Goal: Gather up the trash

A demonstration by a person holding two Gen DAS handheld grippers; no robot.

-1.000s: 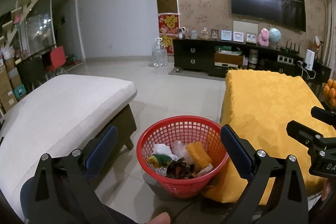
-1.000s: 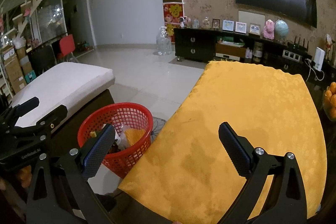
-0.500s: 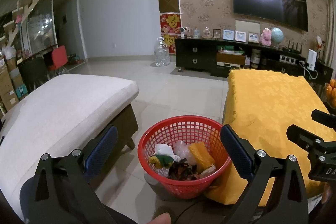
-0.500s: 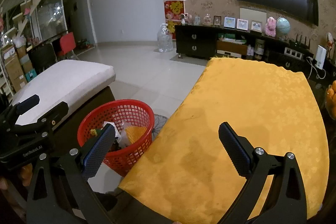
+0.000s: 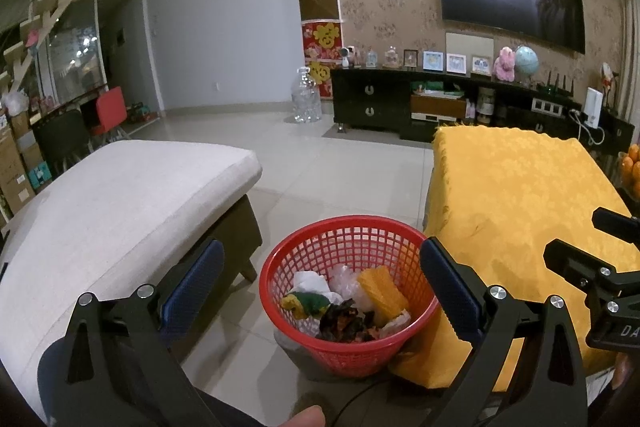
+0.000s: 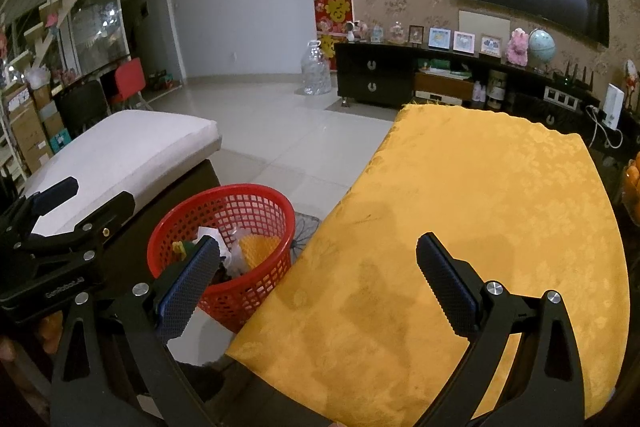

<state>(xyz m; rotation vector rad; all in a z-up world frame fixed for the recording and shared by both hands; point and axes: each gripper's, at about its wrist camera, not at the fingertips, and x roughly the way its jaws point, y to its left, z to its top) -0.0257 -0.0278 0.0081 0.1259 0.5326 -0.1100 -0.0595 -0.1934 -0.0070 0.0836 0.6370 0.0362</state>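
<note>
The left tongs (image 5: 320,279) hover level above the red basket (image 5: 348,235) of trash (image 5: 348,303) on the floor, spread wide and empty. The right tongs (image 6: 318,275), equally wide and empty, hang over the yellow-clothed counter (image 6: 500,195), the basket at their 9 o'clock.

we see a red plastic basket (image 5: 400,239) of open lattice mesh, holding crumpled white paper (image 5: 310,283), clear crinkled film (image 5: 344,279) and a ribbed orange piece (image 5: 382,293). the yellow tablecloth (image 6: 480,207) is woven cloth with a faint floral damask sheen. the bench cushion (image 5: 120,195) is matt off-white fabric. the floor tiles (image 5: 340,167) are smooth and glossy. the left gripper (image 5: 322,285) and right gripper (image 6: 316,279) show matt black frames, bright metal screws and blue finely textured pads (image 6: 188,283).
</note>
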